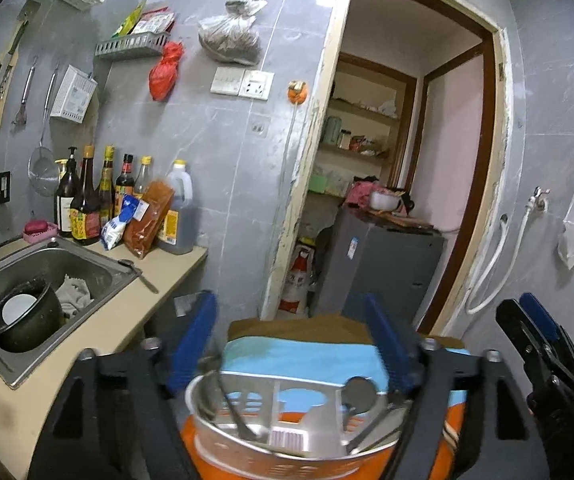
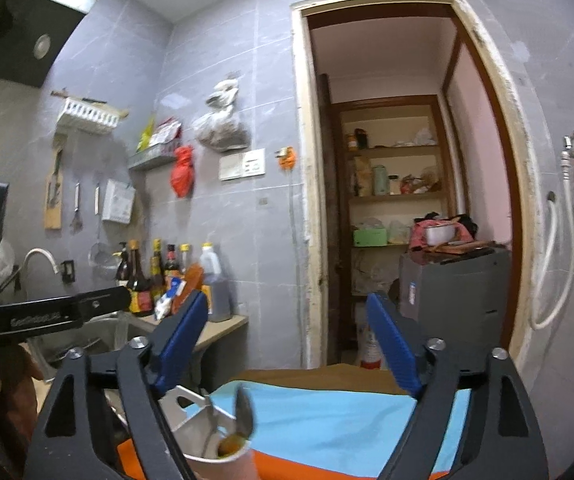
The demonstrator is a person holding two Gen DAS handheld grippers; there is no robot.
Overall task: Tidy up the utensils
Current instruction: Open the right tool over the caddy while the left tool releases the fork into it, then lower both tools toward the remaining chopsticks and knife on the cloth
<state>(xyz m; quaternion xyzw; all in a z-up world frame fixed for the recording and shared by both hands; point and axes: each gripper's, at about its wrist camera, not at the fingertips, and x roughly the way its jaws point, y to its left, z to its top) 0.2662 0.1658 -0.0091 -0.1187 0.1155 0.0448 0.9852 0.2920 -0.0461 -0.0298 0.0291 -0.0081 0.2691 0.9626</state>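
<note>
Below and between the wide-apart jaws of the left gripper (image 1: 291,340), the metal utensil holder (image 1: 287,420) is seen on a blue and orange cloth (image 1: 307,356), nothing clamped. Nearby, a spoon (image 2: 243,408) stands in a paper cup (image 2: 227,462) beneath the right gripper (image 2: 287,344), whose jaws are likewise apart and empty. A careless descent could tip the cup or knock the spoon out.

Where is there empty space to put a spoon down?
The blue cloth is bare to the right of the paper cup. The counter has a bare strip along its front edge, beside the sink. It is crowded by the wall, where the bottles stand, and inside the utensil holder.
</note>
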